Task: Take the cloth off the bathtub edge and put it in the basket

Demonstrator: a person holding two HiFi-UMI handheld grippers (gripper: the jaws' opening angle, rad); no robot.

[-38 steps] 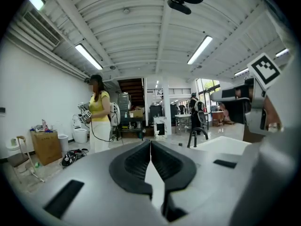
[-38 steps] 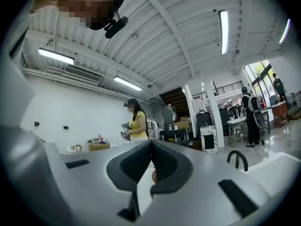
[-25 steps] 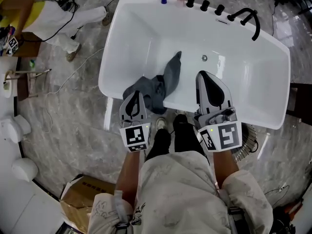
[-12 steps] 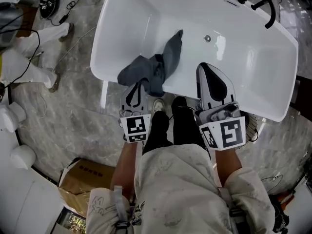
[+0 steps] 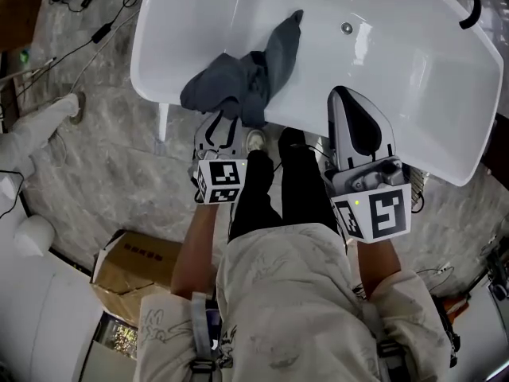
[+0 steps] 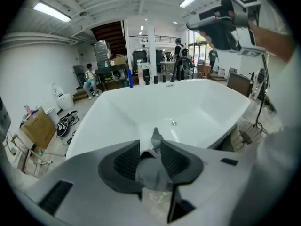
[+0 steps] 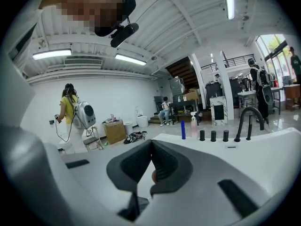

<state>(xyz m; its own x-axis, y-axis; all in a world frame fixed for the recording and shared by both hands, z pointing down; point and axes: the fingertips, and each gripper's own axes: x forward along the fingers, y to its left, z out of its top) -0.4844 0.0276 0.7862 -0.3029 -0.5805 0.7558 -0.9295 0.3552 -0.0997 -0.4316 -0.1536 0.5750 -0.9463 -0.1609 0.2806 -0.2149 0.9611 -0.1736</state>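
— Jaws of my left gripper (image 6: 150, 150), together a second ago, are opening around the cloth (image 5: 238, 86) on the bathtub's (image 5: 421, 94) near edge; right gripper (image 7: 151, 160) pressed shut, empty.
— Risk?
— Closing shallow: cloth slips down inside.

Grey marbled floor (image 5: 103, 173), cables (image 5: 95, 34) trailing at far left, a cardboard box (image 5: 131, 265) near left. White wall (image 7: 108, 98), ribbed ceiling with strip lights (image 6: 51, 12), dark staircase (image 6: 112, 32) far back, bright windows (image 7: 275, 48) right.
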